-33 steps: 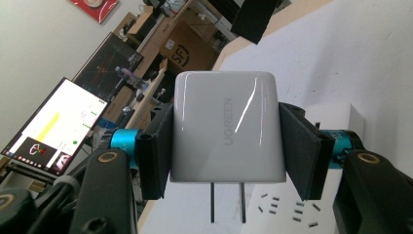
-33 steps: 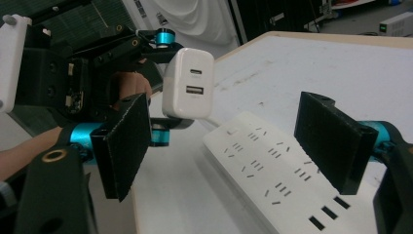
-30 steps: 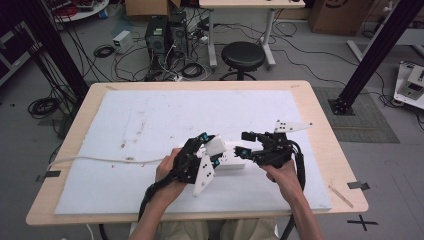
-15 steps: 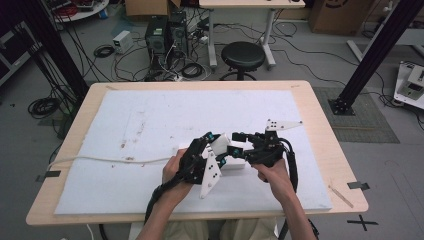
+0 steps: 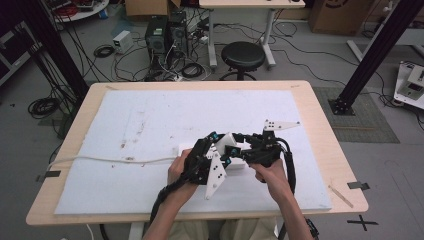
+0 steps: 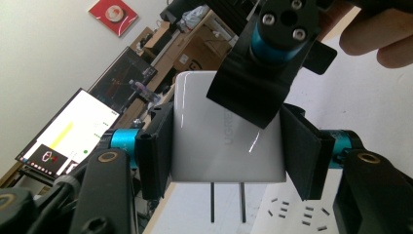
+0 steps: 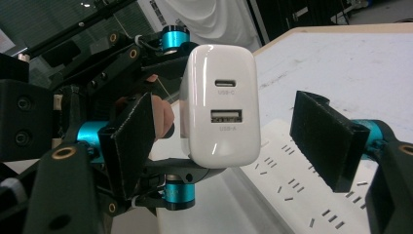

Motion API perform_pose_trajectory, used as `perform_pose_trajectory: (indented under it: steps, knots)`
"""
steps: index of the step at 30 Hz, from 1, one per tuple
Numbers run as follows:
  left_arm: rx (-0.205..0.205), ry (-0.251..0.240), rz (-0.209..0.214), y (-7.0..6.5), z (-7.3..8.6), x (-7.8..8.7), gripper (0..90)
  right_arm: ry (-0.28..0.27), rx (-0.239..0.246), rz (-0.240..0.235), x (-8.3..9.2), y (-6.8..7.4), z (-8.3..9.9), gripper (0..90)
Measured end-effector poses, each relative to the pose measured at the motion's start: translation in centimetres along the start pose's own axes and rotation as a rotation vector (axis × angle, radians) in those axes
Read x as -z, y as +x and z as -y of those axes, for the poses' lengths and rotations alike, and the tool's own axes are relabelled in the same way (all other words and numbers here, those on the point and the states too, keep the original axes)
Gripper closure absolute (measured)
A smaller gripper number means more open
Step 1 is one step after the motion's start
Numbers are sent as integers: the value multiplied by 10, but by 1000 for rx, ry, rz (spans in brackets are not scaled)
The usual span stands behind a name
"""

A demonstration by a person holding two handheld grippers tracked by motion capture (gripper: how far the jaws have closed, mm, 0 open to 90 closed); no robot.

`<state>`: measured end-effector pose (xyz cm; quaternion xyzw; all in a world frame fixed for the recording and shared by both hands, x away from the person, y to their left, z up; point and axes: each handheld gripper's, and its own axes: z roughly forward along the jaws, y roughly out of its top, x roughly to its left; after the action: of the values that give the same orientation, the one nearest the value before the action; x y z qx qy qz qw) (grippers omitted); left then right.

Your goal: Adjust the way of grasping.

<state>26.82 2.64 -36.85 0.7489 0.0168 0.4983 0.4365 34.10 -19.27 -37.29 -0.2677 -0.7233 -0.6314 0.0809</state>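
In my right gripper view, my right gripper (image 7: pixel 234 146) has its jaws spread either side of the white charger (image 7: pixel 221 105) without touching it; they have just been closing a little. The charger hangs above the table, its USB face toward me, prongs pointing down at the white power strip (image 7: pixel 287 185) just beneath. My left gripper (image 6: pixel 226 146) clamps the charger body from both sides. Its long axis runs upright, so I judge the next move is mostly straight down. Beyond lies the white mat (image 5: pixel 165 120).
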Motion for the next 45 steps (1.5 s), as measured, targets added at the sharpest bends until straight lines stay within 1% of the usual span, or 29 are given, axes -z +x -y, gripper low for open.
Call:
perform_pose_trajectory:
  steps: [2, 4, 6, 7, 11, 12, 16, 18, 20, 21, 25, 31, 35, 38, 39, 41, 45]
  knots:
    - [8, -4, 4, -1, 0, -1, 424, 1, -1, -1, -1, 0, 0, 259]
    - [-1, -3, 10, -1, -1, -2, 423, 2, -3, -7, -1, 0, 0, 263]
    - [5, -8, 11, -2, -1, -2, 424, 7, -5, -8, -2, 0, 0, 265]
    - [0, -6, 11, -3, -2, -2, 424, 7, -1, -11, -3, 0, 0, 266]
    - [2, -9, 9, -3, -2, -3, 423, 11, -9, -11, -4, 0, 0, 270]
    - [-4, -9, 14, -4, -3, -3, 424, 1, -6, -20, -5, 0, 0, 294]
    - [-1, -11, 11, -5, -3, -4, 424, 4, -5, -25, -5, -1, 0, 319]
    - [-1, -12, 12, -5, -3, -4, 424, 6, -2, -29, -5, -1, 0, 346]
    - [-2, -13, 12, -5, -3, -4, 423, 5, -2, -32, -5, 0, 0, 351]
    - [-2, -13, 13, -5, -4, -5, 424, 2, 0, -34, -5, 0, 0, 372]
    - [-5, -11, 11, -5, -4, -5, 424, -5, 0, -30, -4, 0, 0, 389]
    - [-1, -15, 6, -6, -4, -4, 424, -7, -3, -41, -4, 0, 1, 412]
    - [4, -16, 4, -6, -4, -4, 424, -19, 6, -46, -5, 1, 2, 464]
    - [5, -16, 4, -6, -5, -4, 423, -18, 6, -47, -4, 1, 2, 480]
    - [-2, -16, 4, -6, -5, -4, 423, -23, 6, -48, -4, 2, 2, 486]
    - [6, -16, 3, -6, -5, -4, 424, -26, 5, -47, -3, 1, 2, 507]
    - [7, -17, 1, -6, -5, -4, 424, -21, 13, -44, -3, 1, 2, 530]
